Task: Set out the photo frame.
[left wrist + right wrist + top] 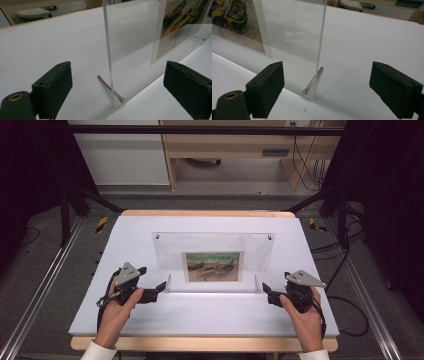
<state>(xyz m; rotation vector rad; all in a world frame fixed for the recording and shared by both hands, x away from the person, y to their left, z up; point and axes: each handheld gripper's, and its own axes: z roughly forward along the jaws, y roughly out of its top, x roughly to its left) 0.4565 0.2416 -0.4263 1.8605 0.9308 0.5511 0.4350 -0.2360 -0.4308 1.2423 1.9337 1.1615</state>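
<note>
- My left gripper (161, 286) and right gripper (265, 288) flank the clear acrylic frame (212, 255) — jaws wide, holding nothing.
- The frame stands upright mid-table (150, 320), a boat picture (213, 266) inside.
- Metal pins (110, 88) jut from its lower corners — each edge sits between my jaws.

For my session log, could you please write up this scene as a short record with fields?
Surface: white table top
Main item: clear acrylic picture frame, standing upright
Picture: painting of boats in the middle of the frame
Supports: metal pin through the left bottom corner, metal pin through the right
Left gripper: open, at the frame's lower left corner, not clamped
Right gripper: open, at the lower right corner, not clamped
</note>
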